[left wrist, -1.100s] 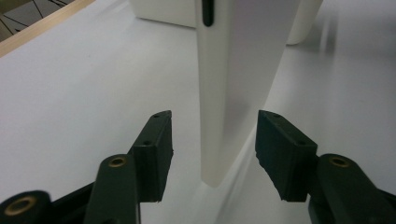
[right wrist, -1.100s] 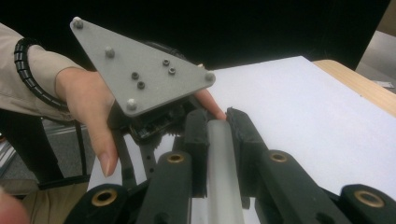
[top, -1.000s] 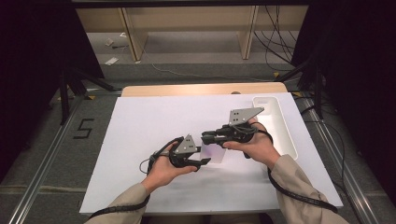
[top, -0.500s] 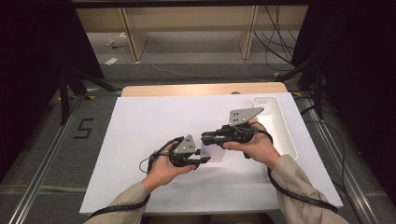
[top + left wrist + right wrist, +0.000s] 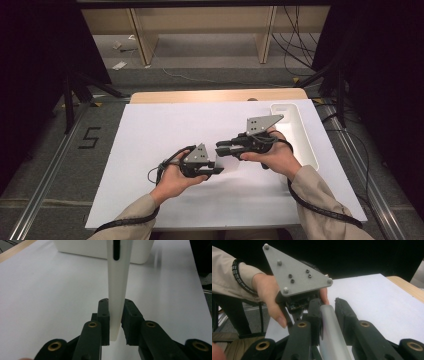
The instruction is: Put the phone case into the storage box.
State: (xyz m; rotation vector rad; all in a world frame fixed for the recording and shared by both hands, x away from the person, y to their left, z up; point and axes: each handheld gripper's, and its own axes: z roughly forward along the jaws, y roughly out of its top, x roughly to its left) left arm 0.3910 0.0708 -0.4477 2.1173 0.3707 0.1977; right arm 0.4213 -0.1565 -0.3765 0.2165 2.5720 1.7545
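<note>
Lying between the two grippers near the middle of the counter [image 5: 165, 125], the white bar [image 5: 117, 285] is seen as a slim, flat strip with a dark slot toward its far end. It is clamped at its near end by the left gripper [image 5: 219, 169], whose jaws have just been closing and whose pads are now seen against both faces of the bar in the left gripper view. The jaws of the right gripper [image 5: 220, 149] have just been opening; in the right gripper view the bar is seen between them, with one pad against it and a thin gap at the other, so the hold is judged to be released on that side. In the high view the left gripper is pointed toward 3 o'clock and the right gripper toward 9 o'clock, tips nearly meeting, so the long axis of the bar is judged to run roughly along the 9-to-3 line. From the left gripper the bar is aimed straight out at 12 o'clock in its own view, toward the white tray [image 5: 306, 135], which is set at about 2 o'clock from the grippers in the high view. The left hand is thus judged to be the one carrying the bar, and the tray is found along the bar's own axis.
</note>
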